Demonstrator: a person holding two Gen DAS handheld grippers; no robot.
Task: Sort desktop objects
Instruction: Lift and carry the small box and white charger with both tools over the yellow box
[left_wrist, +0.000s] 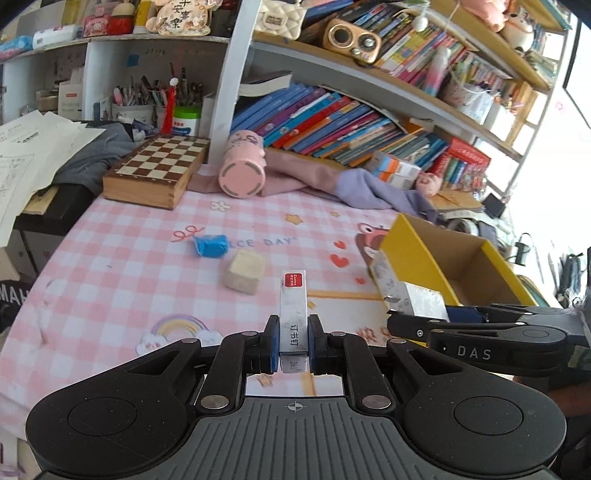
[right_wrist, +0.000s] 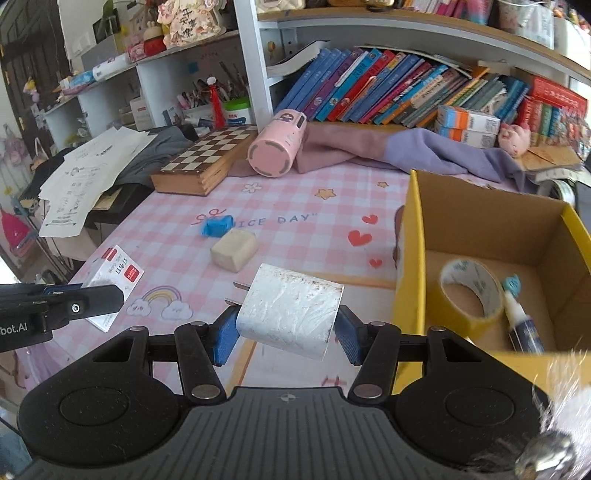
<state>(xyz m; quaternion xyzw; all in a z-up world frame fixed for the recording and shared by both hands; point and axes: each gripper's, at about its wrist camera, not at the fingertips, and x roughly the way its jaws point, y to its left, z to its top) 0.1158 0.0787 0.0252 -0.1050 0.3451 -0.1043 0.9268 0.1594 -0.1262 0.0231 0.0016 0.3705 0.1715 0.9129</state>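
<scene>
Plainly, step in hand: both loads were held above the table (right_wrist: 295, 206), on their way to the yellow box (right_wrist: 413, 258).
Left tongs (left_wrist: 293, 338): clamped narrow on a staple box (left_wrist: 293, 314), held on edge.
Right tongs (right_wrist: 286, 325): part open, pads pressing a white charger (right_wrist: 291, 310), just beside the yellow box.
Box contents: tape roll (right_wrist: 471, 295), glue pen (right_wrist: 521, 317).
Next move: likely carry the charger over the wall, then release.
Left on the table: blue wad (right_wrist: 216, 226), cream block (right_wrist: 233, 248).

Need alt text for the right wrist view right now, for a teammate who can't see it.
The right hand-held gripper holds a white plug adapter above a pink checked tablecloth. To its right, a yellow cardboard box contains a tape roll and a glue pen.
</scene>
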